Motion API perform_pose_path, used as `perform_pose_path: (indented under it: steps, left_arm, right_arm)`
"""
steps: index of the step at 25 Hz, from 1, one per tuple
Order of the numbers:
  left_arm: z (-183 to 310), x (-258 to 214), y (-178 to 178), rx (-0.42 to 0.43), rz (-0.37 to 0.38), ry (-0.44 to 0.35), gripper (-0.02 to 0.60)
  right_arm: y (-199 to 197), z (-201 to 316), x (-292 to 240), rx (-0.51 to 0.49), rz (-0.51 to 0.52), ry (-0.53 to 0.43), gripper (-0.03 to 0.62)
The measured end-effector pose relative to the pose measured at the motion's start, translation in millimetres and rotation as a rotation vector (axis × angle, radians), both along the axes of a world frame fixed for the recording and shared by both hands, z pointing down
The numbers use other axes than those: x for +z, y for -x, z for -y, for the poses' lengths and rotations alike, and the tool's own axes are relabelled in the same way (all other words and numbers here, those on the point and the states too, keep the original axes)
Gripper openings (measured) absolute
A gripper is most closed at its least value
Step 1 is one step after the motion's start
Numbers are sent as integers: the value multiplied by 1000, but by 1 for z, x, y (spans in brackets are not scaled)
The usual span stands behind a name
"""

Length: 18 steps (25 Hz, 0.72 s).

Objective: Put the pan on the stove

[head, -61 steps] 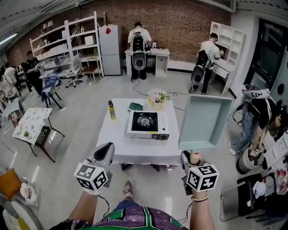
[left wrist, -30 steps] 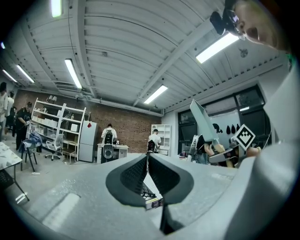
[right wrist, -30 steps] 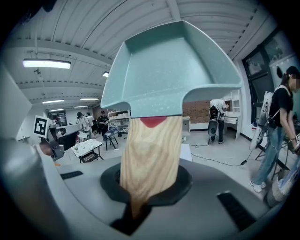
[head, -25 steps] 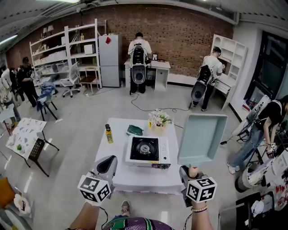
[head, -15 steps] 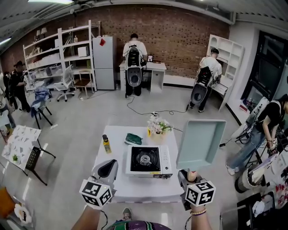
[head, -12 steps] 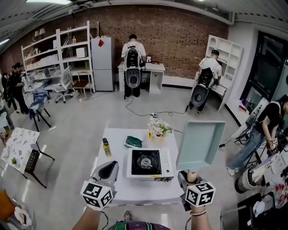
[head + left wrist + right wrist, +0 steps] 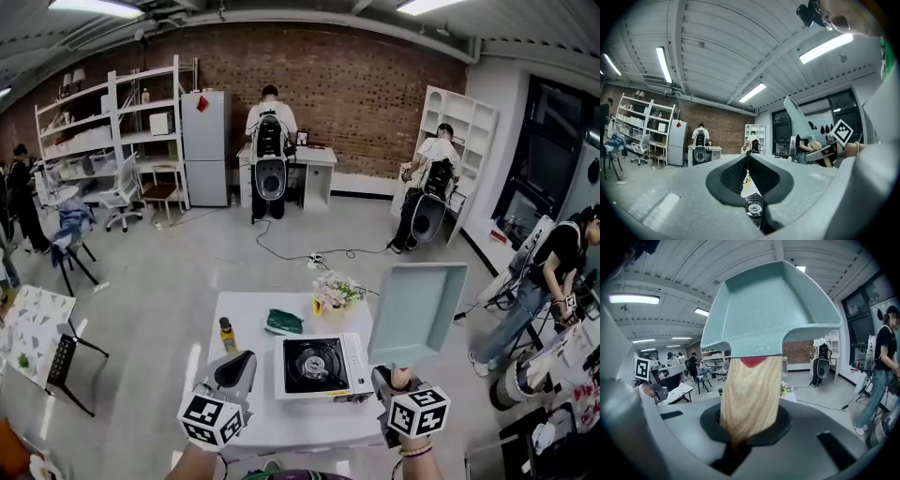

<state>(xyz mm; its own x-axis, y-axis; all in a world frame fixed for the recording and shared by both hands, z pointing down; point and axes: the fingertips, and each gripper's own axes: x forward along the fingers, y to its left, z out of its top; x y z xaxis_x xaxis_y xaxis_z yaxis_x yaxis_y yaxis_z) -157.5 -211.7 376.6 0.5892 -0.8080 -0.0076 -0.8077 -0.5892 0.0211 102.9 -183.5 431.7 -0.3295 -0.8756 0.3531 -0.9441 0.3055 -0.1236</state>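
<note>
Right gripper (image 7: pixel 398 380): jaws clamped narrow on the wooden handle (image 7: pixel 750 399) of the pan (image 7: pixel 417 309). The handle's lower end sinks between the jaws and cannot be seen.

The pan is pale green and square. It stands upright in the air, handle down, at the right side of the table (image 7: pixel 244 314) and apart from the stove (image 7: pixel 321 366). In the head view it hides part of the table's right edge.

Left gripper (image 7: pixel 234 366): jaws closed together with nothing between them. Its own view shows only a sliver of the stove's burner below the jaws.

Both grippers cover the table's near edge.
</note>
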Motion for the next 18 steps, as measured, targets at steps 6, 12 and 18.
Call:
perform_pose_path:
  steps: [6,12,18]
  left_arm:
    - [24,7,22,13,-9,10,26]
    - [48,14,39,27,-23,17,26]
    - [65,24,48,36,-38,33,26]
  right_arm:
    - [24,26,4,0,-8,7,35]
    - [46,50,5,2,-10,-2,34]
    - [59,68,8,-4,-18,6,34]
